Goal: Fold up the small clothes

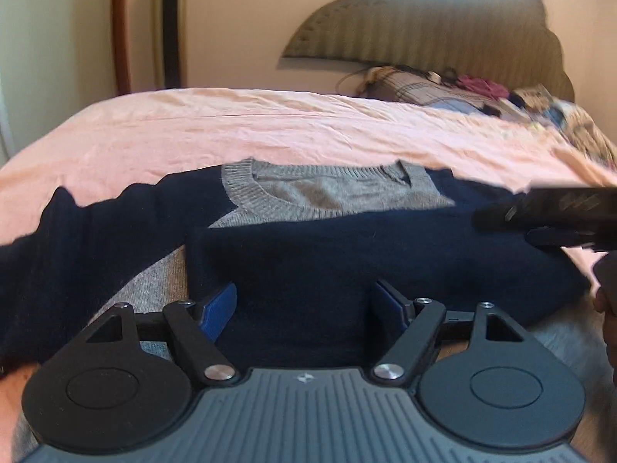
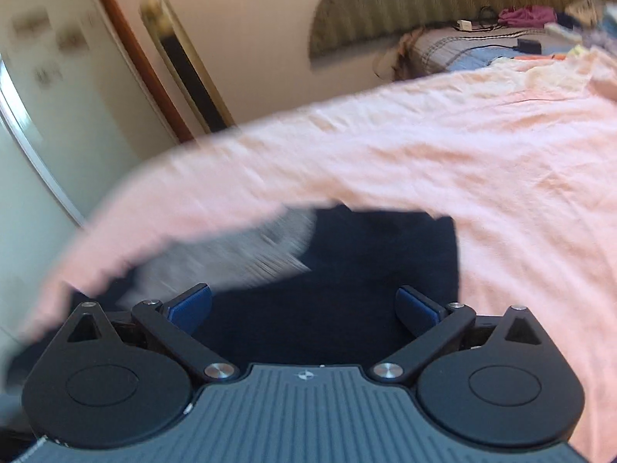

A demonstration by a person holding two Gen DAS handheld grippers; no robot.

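A grey knit sweater (image 1: 308, 193) with navy sleeves lies flat on the pink bed sheet (image 1: 270, 123), neck towards the headboard. A navy sleeve (image 1: 366, 254) is folded across its chest. My left gripper (image 1: 304, 303) hovers just above this navy fold with its blue pads (image 1: 219, 305) wide apart, pressing on nothing. The blurred right wrist view shows my right gripper (image 2: 304, 305) open over the navy cloth (image 2: 366, 262), with the grey body (image 2: 246, 254) to its left. A blurred black tool body (image 1: 547, 212) reaches in over the sweater's right shoulder.
Pillows, cables and loose clothes (image 1: 462, 88) are piled at the head of the bed under a ribbed headboard (image 1: 424, 31). A tall gold-and-black unit (image 1: 169, 23) and a wooden door frame (image 1: 119, 27) stand beyond the bed's left side. A hand (image 1: 607, 308) shows at the right edge.
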